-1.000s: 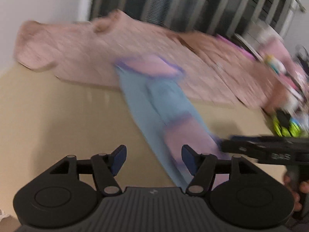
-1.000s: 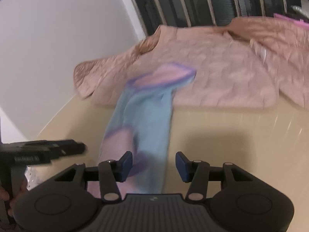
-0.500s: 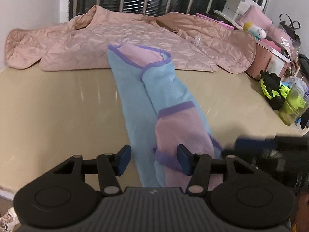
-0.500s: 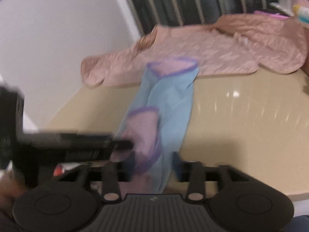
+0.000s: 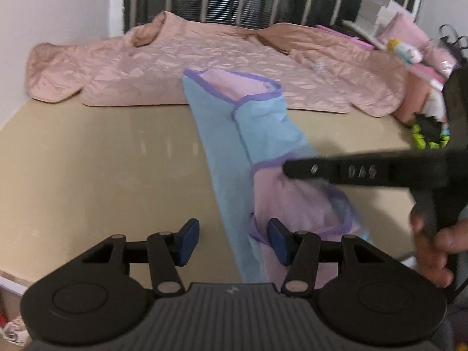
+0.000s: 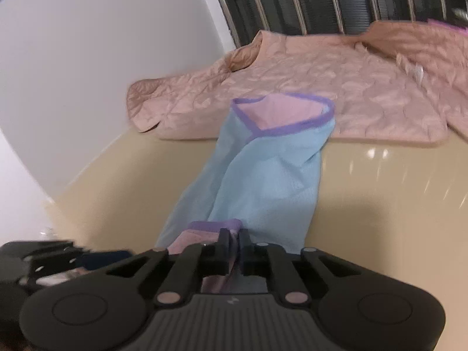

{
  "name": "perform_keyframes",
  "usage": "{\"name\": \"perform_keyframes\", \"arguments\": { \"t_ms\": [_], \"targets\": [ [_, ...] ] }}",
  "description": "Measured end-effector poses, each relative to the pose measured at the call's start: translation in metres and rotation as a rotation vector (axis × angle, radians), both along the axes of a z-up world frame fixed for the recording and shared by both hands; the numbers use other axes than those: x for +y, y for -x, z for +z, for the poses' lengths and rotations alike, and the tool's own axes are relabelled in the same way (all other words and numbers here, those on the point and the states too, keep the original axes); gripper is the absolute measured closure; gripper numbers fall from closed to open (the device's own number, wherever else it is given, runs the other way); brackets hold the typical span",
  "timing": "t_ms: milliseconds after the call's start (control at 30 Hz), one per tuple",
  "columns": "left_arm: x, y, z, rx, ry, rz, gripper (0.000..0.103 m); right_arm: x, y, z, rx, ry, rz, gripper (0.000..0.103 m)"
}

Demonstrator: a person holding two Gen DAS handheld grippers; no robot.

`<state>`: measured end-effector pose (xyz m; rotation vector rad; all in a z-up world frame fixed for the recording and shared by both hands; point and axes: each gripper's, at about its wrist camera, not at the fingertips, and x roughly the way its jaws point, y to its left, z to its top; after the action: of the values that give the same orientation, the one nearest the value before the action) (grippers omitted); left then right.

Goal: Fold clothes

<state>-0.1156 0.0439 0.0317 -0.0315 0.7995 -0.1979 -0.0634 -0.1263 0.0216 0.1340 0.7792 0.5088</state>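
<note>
The light blue knitted garment with purple trim and pink panels [image 5: 257,134] lies as a long folded strip on the glossy beige tabletop [image 5: 102,158], running in the left wrist view from the lower centre of the frame up to the middle, where its far end overlaps the edge of a quilted pink jacket [image 5: 204,70] spread across the upper half. In the right wrist view the same strip [image 6: 269,175] climbs from the bottom centre to the middle of the frame, its purple-edged opening resting on the jacket [image 6: 336,87].

The right gripper [image 6: 233,244] sits at the lower centre of its own view; its 2 jaws have just been closing and now stand almost together, pinching the pink, purple-edged near end of the garment between them. From the left wrist view it [image 5: 288,171] reaches in from the right edge as a blurred black bar over the pink panel, with a person's hand [image 5: 435,248] on its handle at the lower right.

The left gripper [image 5: 234,242] sits at the lower centre of its view, jaws about half apart. The strip's near end lies between its blue pads [image 5: 188,241], which do not press on it. Pink boxes and clutter [image 5: 421,58] fill the upper right; a white wall [image 6: 87,73] fills the upper left of the right wrist view.
</note>
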Motion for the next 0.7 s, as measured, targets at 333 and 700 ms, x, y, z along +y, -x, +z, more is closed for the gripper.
{"name": "perform_keyframes", "arguments": {
  "t_ms": [333, 700],
  "targets": [
    [-0.008, -0.01, 0.007, -0.027, 0.02, 0.001, 0.049, -0.041, -0.137, 0.024, 0.041, 0.004, -0.23, 0.069],
    [-0.014, -0.012, -0.001, -0.015, -0.002, -0.032, 0.049, -0.004, -0.199, 0.017, 0.044, 0.09, -0.263, 0.1]
  ]
}}
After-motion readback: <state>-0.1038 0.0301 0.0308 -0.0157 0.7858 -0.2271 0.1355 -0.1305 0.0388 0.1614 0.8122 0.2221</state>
